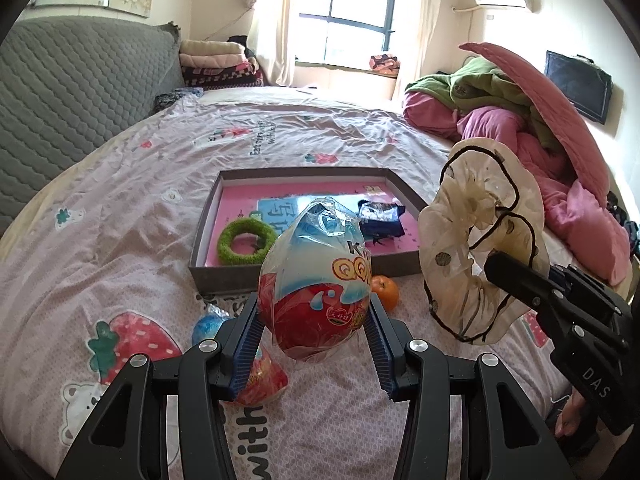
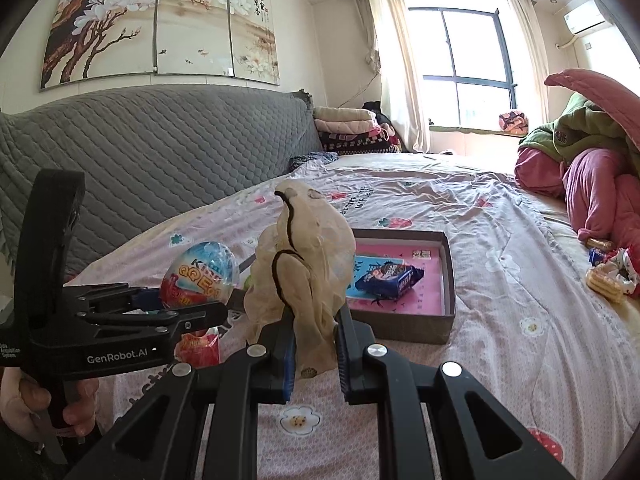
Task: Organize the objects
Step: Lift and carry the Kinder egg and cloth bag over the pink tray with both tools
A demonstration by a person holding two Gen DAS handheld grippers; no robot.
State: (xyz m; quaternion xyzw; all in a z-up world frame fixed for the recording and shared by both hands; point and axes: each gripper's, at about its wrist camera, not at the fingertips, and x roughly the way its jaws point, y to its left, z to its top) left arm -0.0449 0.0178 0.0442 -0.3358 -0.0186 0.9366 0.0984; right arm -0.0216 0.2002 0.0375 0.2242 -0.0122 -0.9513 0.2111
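My left gripper (image 1: pixel 314 316) is shut on a foil-wrapped toy egg (image 1: pixel 316 280), red and blue, and holds it above the bed in front of the grey tray (image 1: pixel 208 276); the egg also shows in the right wrist view (image 2: pixel 200 276). My right gripper (image 2: pixel 314 320) is shut on a cream scrunchie with black trim (image 2: pixel 304 256), held above the bed at the tray's near corner; it also shows in the left wrist view (image 1: pixel 480 248). The tray (image 2: pixel 448 280) has a pink floor and holds a green ring (image 1: pixel 246 242), a blue card (image 1: pixel 280 210) and a dark snack packet (image 2: pixel 388 276).
A small orange (image 1: pixel 385 292) and another wrapped egg (image 1: pixel 256 376) lie on the bedsheet just in front of the tray. Snacks (image 2: pixel 608 276) lie at the bed's right edge. Piled bedding (image 1: pixel 520 120) fills the right side; a grey headboard (image 2: pixel 160 160) is on the left.
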